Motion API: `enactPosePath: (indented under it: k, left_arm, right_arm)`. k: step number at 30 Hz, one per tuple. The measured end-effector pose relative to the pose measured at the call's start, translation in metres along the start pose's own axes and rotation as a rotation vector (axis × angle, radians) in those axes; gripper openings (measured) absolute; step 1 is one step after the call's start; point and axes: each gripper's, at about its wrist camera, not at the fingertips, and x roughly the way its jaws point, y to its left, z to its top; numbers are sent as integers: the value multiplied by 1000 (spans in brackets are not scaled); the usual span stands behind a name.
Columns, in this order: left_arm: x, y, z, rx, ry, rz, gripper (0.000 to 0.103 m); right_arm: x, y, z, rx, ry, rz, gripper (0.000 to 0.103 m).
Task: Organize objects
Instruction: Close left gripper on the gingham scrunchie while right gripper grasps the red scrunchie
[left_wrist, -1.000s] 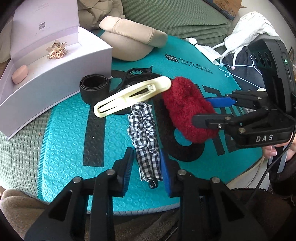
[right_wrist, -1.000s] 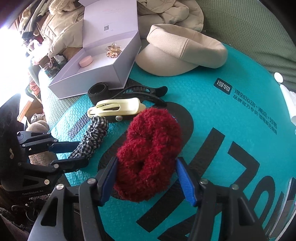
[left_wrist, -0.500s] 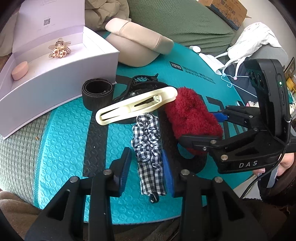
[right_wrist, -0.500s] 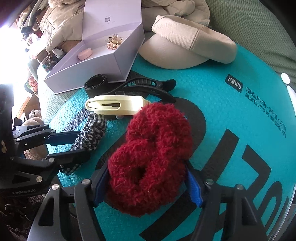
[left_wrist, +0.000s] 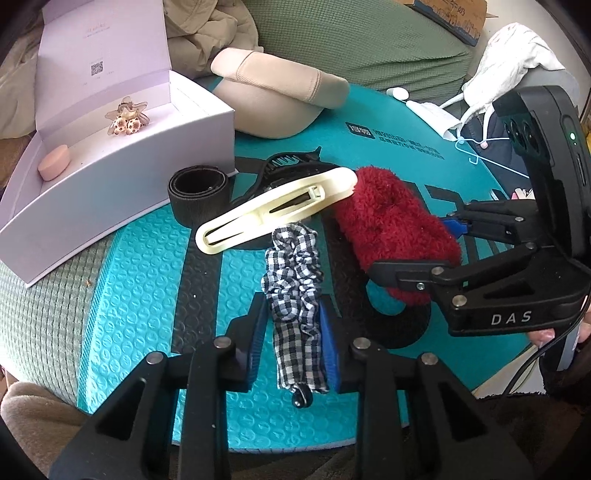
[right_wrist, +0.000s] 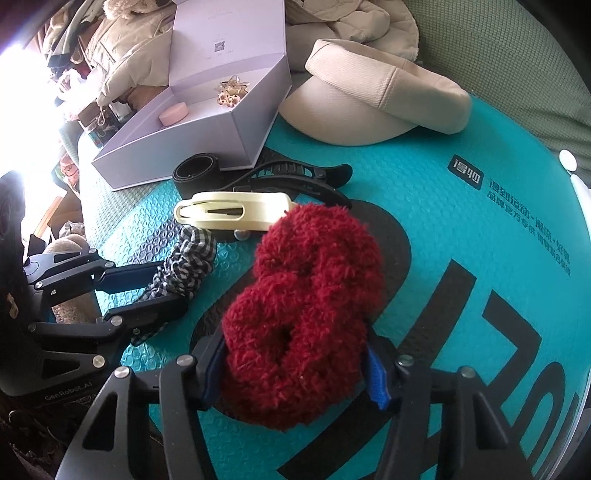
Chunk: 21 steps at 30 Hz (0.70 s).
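Left gripper (left_wrist: 293, 341) clamped tight on the black-and-white checked fabric scrunchie (left_wrist: 293, 273), low centre of frame. Right gripper (right_wrist: 295, 373), jaws just closing, squeezing the fluffy dark red scrunchie (right_wrist: 306, 295), lower middle. Best lifted straight up, clear of the cream plastic hair clip (left_wrist: 273, 210), then across to the open lilac gift box (left_wrist: 110, 184), upper left.

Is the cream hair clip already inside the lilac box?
No: the cream hair clip lies on the teal mat outside the lilac box, which holds only two small items.
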Motion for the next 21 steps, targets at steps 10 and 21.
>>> enactPosePath:
  k: [10, 21]
  left_arm:
    - [-8, 15, -4, -96, 6, -66, 19]
    - [-24, 24, -7, -136, -24, -50, 19]
  right_arm:
    - [-10, -2, -3, 7, -7, 22, 47]
    - [-20, 8, 1, -26, -35, 41, 47]
